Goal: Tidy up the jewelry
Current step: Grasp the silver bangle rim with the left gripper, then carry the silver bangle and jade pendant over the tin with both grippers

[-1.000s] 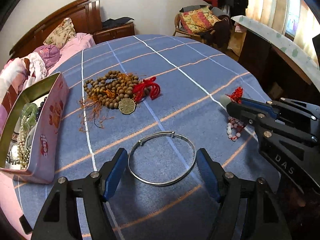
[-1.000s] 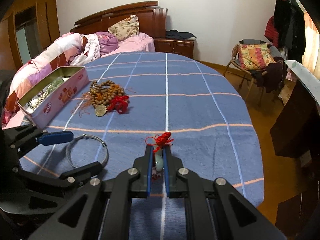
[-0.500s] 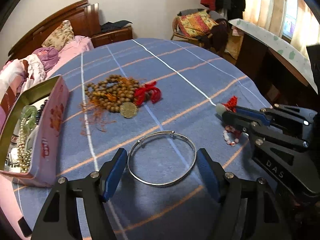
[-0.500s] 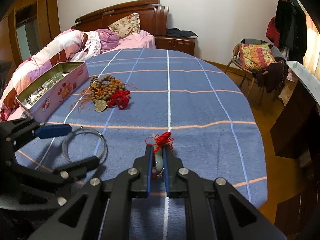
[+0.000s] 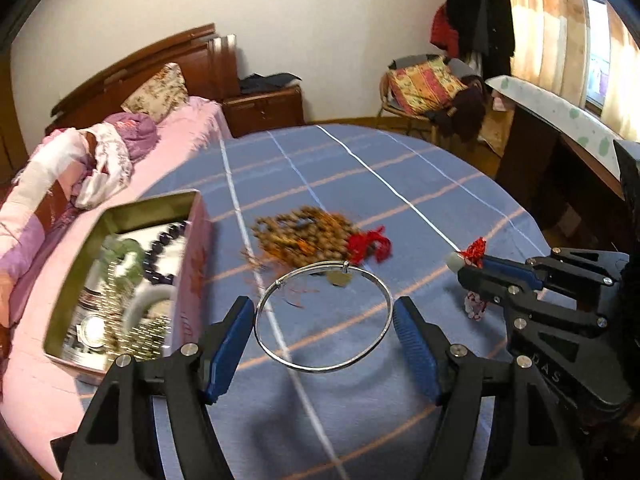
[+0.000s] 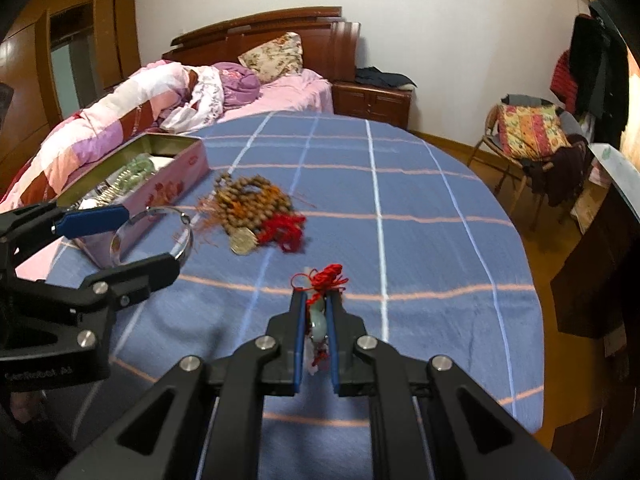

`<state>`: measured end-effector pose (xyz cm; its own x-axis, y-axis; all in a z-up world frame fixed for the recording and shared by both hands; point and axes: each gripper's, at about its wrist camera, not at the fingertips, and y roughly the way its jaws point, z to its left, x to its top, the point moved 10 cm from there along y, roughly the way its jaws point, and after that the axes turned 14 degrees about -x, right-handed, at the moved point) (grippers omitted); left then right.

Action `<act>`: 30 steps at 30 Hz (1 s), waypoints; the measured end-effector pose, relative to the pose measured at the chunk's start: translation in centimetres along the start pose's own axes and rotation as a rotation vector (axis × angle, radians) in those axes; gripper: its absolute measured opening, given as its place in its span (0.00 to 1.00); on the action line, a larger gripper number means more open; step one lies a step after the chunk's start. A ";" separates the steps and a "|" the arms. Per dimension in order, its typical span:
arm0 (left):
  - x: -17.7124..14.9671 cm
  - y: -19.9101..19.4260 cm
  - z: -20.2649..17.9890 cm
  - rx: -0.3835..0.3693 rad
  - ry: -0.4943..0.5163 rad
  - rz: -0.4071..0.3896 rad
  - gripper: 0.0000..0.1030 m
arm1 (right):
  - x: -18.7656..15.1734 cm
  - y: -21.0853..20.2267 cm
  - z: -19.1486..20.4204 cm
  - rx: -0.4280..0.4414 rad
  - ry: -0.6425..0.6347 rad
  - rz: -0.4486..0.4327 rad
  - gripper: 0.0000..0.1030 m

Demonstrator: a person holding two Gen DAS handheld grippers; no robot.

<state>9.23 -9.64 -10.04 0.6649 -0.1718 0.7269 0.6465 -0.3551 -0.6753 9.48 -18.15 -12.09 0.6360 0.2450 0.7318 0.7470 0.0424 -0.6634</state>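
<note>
My left gripper (image 5: 324, 320) is shut on a thin silver bangle (image 5: 280, 354) and holds it lifted above the blue tablecloth, its shadow below. The bangle also shows in the right wrist view (image 6: 182, 236) between the left fingers. My right gripper (image 6: 316, 316) is shut on a pale jade pendant with a red knotted cord (image 6: 325, 278), also held off the table; it shows in the left wrist view (image 5: 472, 250). A pile of brown wooden beads with a brass coin and red tassel (image 5: 308, 236) lies on the cloth. An open pink tin (image 5: 192, 248) holding several pieces of jewelry stands at the left.
The round table (image 6: 400, 184) carries a blue checked cloth and ends close on the right. A bed (image 6: 160, 96) with pink bedding lies behind the tin. A chair with a cushion (image 6: 532, 132) and a dark cabinet (image 6: 592, 264) stand to the right.
My left gripper has lifted the silver bangle off the cloth and swung left toward the tin. My right gripper has risen with the pendant still held.
</note>
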 end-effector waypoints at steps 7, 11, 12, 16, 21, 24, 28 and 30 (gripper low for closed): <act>0.8 -1.6 2.9 0.037 -0.035 -0.040 0.70 | 2.4 -0.7 2.7 0.029 -0.046 -0.044 0.12; 1.2 -2.6 4.7 0.061 -0.060 -0.063 0.70 | 3.5 -0.9 4.1 0.045 -0.069 -0.062 0.12; 1.4 -2.8 5.0 0.066 -0.063 -0.068 0.70 | 3.8 -1.0 4.5 0.048 -0.076 -0.067 0.12; 1.8 -3.6 6.7 0.088 -0.083 -0.092 0.70 | 4.9 -1.2 6.0 0.063 -0.105 -0.087 0.12; 2.2 -4.6 9.1 0.118 -0.113 -0.116 0.70 | 6.3 -1.5 7.8 0.084 -0.133 -0.111 0.12; 2.4 -5.1 10.5 0.137 -0.129 -0.127 0.70 | 7.2 -1.7 9.0 0.098 -0.152 -0.131 0.12; 2.6 -5.6 12.4 0.160 -0.152 -0.141 0.70 | 8.4 -2.1 10.6 0.121 -0.175 -0.152 0.12; 2.7 -5.9 13.2 0.170 -0.162 -0.149 0.70 | 8.8 -2.2 11.3 0.129 -0.184 -0.160 0.12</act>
<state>12.13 4.15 -5.76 0.6001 0.0251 0.7995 0.7860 -0.2038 -0.5836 11.27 -5.14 -5.93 0.4570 0.3970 0.7960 0.7966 0.2153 -0.5648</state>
